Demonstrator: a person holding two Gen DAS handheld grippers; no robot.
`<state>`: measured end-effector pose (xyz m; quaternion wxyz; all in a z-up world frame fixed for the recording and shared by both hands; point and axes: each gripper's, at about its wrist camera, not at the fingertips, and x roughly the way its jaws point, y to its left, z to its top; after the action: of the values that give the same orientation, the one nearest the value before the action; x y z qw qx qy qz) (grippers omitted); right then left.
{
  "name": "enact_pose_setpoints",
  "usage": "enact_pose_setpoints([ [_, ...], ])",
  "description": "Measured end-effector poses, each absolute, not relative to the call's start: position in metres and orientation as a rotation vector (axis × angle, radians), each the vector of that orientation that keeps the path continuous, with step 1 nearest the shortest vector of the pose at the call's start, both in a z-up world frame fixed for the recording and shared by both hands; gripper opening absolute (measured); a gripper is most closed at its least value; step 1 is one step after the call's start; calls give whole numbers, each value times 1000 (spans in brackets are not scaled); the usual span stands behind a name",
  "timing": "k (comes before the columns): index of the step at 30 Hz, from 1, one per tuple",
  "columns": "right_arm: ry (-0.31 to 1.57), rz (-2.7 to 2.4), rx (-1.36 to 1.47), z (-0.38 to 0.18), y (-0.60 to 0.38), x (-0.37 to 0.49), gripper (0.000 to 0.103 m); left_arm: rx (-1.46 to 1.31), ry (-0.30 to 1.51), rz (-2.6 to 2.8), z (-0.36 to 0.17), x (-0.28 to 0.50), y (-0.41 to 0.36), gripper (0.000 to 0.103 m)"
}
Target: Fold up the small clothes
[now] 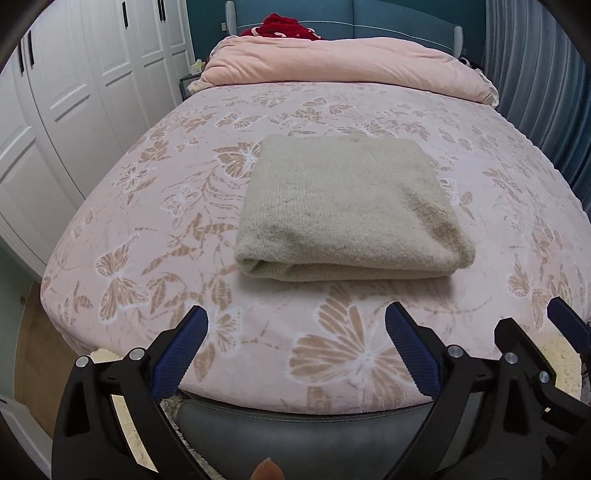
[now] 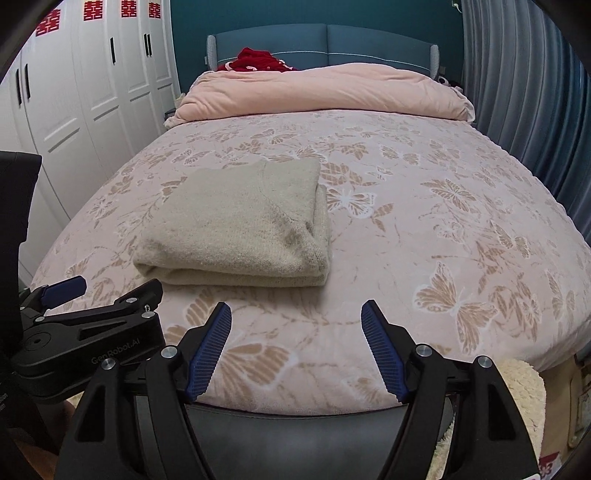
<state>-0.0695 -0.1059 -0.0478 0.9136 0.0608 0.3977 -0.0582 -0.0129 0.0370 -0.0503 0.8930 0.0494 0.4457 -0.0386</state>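
A beige knitted garment [image 1: 347,206] lies folded into a thick rectangle on the pink butterfly-patterned bed [image 1: 155,206]. It also shows in the right wrist view [image 2: 243,225], left of centre. My left gripper [image 1: 295,325] is open and empty, held near the bed's front edge, short of the garment. My right gripper [image 2: 295,317] is open and empty, also near the front edge, to the right of the garment. The right gripper shows at the right edge of the left wrist view [image 1: 546,321]. The left gripper shows at the left in the right wrist view [image 2: 110,286].
A rolled pink duvet [image 1: 347,66] lies across the head of the bed, with a red item [image 1: 284,27] behind it against the blue headboard [image 2: 332,40]. White wardrobe doors [image 1: 66,103] stand on the left. Blue curtains [image 2: 524,96] hang on the right.
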Motion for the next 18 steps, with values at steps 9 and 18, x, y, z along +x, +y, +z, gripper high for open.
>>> enact_pose_setpoints([
  [9,809,-112,152,-39,-108,-78,71,81,892,-54,-36,-25,39,95],
  [18,810,-111,152,-38,-105,-79,71,96,845,-2,-28,-31,39,98],
])
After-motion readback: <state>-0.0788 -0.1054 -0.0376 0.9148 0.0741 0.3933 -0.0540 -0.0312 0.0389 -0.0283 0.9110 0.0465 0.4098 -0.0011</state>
